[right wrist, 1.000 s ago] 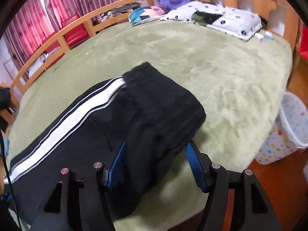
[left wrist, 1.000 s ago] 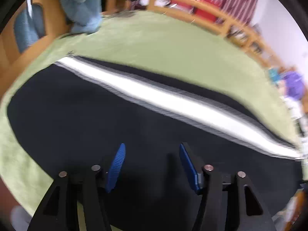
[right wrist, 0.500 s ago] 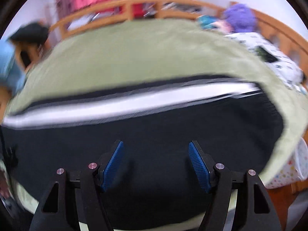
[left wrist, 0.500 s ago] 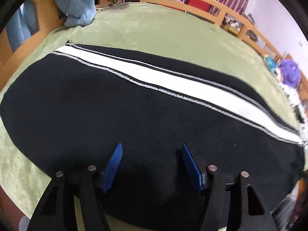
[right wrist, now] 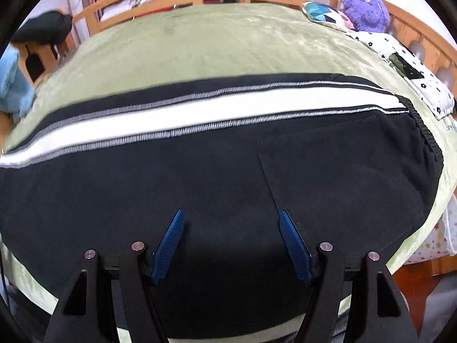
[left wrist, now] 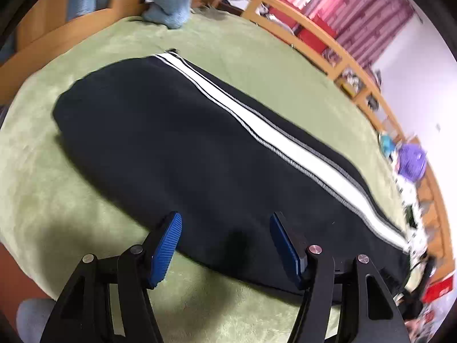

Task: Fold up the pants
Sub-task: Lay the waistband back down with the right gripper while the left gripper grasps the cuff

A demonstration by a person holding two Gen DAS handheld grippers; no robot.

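The black fleece track pants with a broad white side stripe [right wrist: 228, 171] lay flat along the near side of the soft olive-green bed cover [right wrist: 228, 45], legs stacked one on the other, the ribbed waistband [right wrist: 428, 143] at the right end and the leg cuffs [left wrist: 94, 97] at the left. The left gripper [left wrist: 224, 243] hung over the pants' near edge towards the cuff half, its blue ribbed pads [left wrist: 167, 243] spread wide with nothing between them. The right gripper [right wrist: 231, 237] hung over the seat and pocket seam, spread wide too and likewise empty.

The likely trouble lay in the grasp. The cloth was thick and doubled — a shallow pinch could catch only the top leg, and the lower one would drag behind and skew the fold. The near edge also sat close to the mattress side, so a pull towards the person might slide the heavy fleece off the bed. If the two grippers lifted at uneven heights, the stripe would twist and the halves would not meet squarely. A pad could also snag the plush cover beneath and lift it with the pants — a clean bite at the edge seemed the safer choice.
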